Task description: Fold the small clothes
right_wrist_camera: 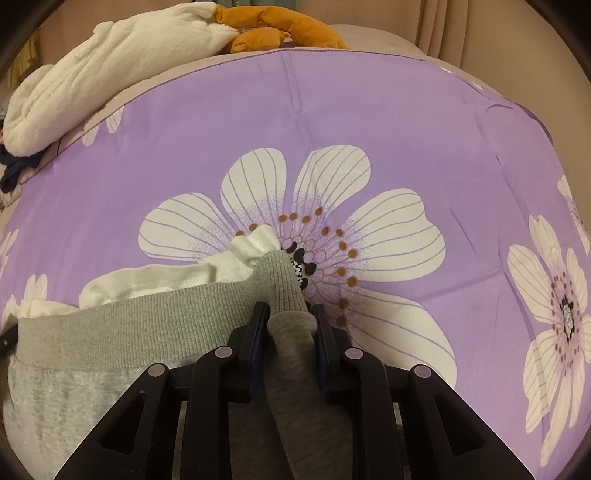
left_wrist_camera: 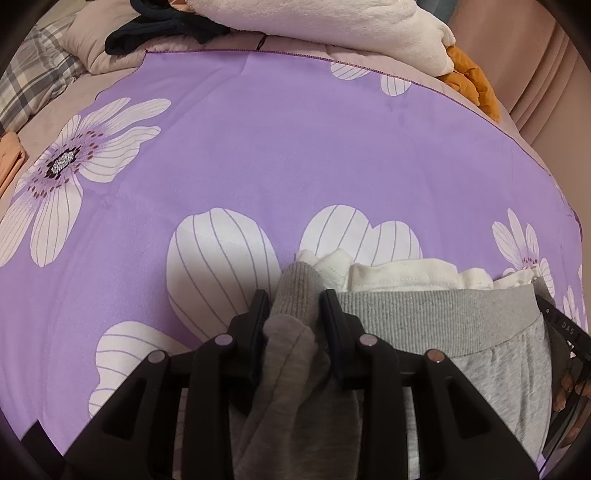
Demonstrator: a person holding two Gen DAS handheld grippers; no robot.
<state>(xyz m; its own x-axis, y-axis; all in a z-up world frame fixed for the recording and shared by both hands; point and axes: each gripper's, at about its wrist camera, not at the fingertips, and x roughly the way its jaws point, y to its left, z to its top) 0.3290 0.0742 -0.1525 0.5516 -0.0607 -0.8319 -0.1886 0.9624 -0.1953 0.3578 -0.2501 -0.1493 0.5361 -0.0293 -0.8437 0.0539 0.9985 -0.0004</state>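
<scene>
A small grey garment with a ribbed waistband and a white lining hangs stretched between my two grippers above the purple flowered sheet. My left gripper is shut on the waistband's left corner. My right gripper is shut on the waistband's right corner. The grey garment and its white lining fill the lower left of the right wrist view. The right gripper's edge shows at the far right of the left wrist view.
The purple sheet covers the bed. At its far edge lie a fluffy white blanket, an orange garment, a dark garment and a plaid pillow. The white blanket and orange garment also show in the right wrist view.
</scene>
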